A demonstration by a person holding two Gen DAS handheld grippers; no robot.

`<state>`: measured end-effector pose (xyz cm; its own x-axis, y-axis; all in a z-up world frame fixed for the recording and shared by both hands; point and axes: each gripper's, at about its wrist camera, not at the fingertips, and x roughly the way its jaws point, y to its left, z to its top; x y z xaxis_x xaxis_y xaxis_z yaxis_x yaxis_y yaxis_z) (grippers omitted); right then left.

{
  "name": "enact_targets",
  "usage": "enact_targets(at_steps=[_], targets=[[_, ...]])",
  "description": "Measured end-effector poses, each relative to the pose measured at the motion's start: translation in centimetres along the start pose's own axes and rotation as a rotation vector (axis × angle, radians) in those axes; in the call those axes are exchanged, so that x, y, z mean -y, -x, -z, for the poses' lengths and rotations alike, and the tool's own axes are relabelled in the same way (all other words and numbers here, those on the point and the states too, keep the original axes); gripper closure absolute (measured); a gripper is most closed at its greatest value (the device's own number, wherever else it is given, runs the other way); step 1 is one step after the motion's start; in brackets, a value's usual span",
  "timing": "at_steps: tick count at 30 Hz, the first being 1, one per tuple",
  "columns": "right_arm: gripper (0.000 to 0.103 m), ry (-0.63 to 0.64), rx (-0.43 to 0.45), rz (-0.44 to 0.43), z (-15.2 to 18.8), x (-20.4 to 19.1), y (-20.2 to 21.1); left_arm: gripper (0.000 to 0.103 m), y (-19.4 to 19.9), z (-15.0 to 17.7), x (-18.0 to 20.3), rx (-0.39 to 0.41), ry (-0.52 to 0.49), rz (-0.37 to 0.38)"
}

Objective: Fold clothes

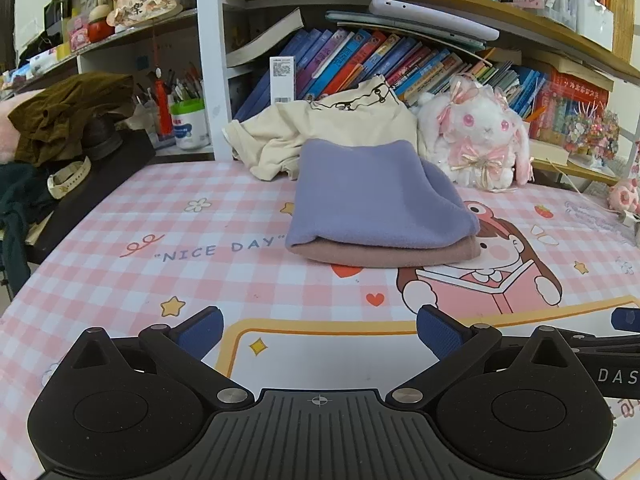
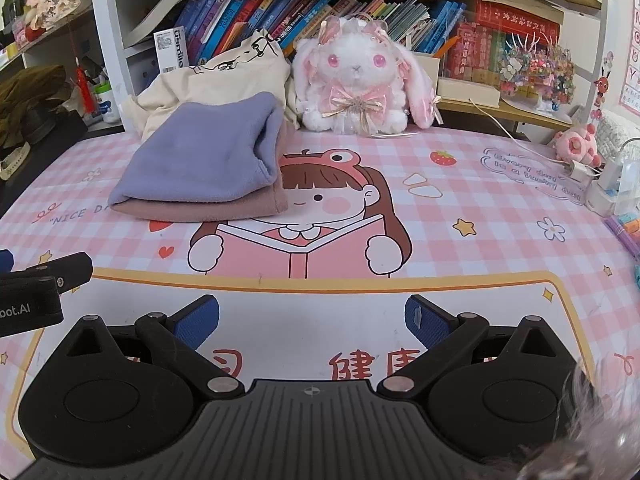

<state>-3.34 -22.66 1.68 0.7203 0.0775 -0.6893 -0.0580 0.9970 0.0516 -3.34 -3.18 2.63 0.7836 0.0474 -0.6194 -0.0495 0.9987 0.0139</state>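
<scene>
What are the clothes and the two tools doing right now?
Purple cloth: folded, lying on top of the pink one.
Pink cloth: folded, flat on the mat.
Cream garment: crumpled, unfolded, behind the stack.
Left tool: open, empty.
Right tool: open, empty.

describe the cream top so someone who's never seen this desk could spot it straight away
Start at the bookshelf behind the pink checked desk mat. At its foot, left of the white plush rabbit, lies the cream top, right behind the stack of a purple cloth on a pink cloth. Unlike those neat folds, it is a crumpled heap, with a black line drawing near its top.
</scene>
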Motion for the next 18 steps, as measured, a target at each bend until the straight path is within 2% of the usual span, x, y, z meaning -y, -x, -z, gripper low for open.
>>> enact_targets(at_steps=[18], targets=[[0.002,-0.002,-0.010,-0.003,-0.10,-0.06,-0.08,0.000,0.19,-0.20,-0.20,-0.004,0.019,0.009]])
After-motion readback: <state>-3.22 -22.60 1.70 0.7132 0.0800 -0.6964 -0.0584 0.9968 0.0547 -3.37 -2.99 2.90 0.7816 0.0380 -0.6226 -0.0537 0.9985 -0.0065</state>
